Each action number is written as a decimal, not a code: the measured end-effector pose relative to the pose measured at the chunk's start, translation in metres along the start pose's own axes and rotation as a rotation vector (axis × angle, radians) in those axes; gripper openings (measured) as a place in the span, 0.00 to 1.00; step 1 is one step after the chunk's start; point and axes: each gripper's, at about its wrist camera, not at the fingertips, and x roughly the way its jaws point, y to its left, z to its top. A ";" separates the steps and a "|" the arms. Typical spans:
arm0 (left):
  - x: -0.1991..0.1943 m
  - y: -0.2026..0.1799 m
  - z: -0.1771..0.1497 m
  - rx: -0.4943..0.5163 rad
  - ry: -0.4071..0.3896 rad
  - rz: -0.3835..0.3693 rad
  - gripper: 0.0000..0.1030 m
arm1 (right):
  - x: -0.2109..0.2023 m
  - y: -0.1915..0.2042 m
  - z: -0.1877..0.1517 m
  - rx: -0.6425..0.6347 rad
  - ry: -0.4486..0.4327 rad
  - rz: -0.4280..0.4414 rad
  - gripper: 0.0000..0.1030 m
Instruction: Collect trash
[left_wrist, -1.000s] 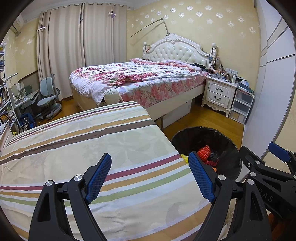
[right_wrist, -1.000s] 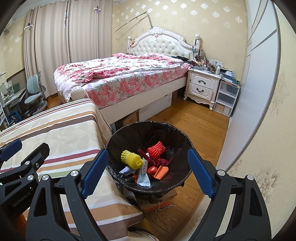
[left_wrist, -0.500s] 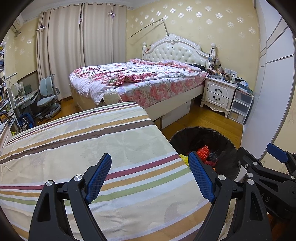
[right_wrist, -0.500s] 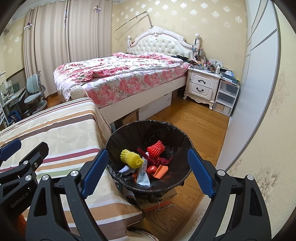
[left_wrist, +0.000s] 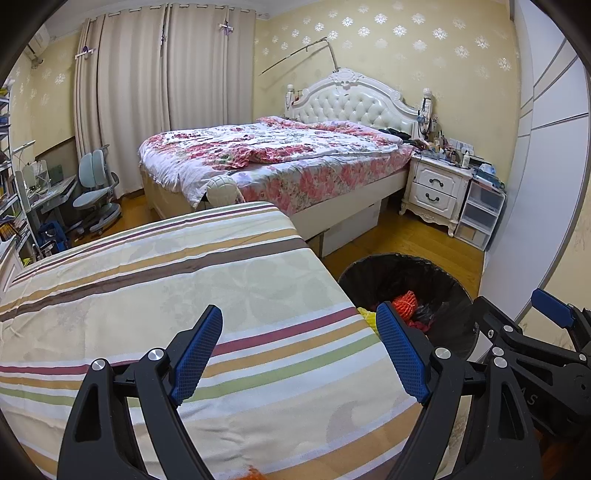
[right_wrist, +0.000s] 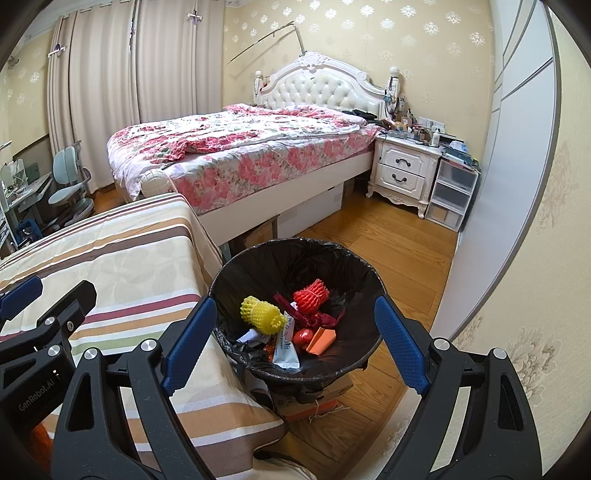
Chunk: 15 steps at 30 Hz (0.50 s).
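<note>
Trash (right_wrist: 286, 326) sits in bin (right_wrist: 295, 247); striped surface (left_wrist: 166, 295) bare. Left gripper (left_wrist: 299, 350), right gripper (right_wrist: 293, 341) fingers wide, empty. We judge collection done; next, scan for strays.

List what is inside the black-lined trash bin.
In the trash bin: a yellow foam net, a red foam net, a white packet, an orange scrap, dark red wrappers. Anything beneath the pile is covered.
</note>
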 end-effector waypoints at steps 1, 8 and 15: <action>0.000 0.000 0.000 -0.002 -0.002 0.001 0.81 | 0.000 0.000 0.000 0.000 0.000 0.000 0.83; -0.002 0.005 -0.001 -0.005 -0.026 0.005 0.82 | -0.001 -0.001 -0.001 -0.002 0.002 0.001 0.83; 0.000 0.009 -0.002 0.009 -0.022 0.028 0.84 | 0.000 0.001 -0.001 -0.004 0.003 0.002 0.83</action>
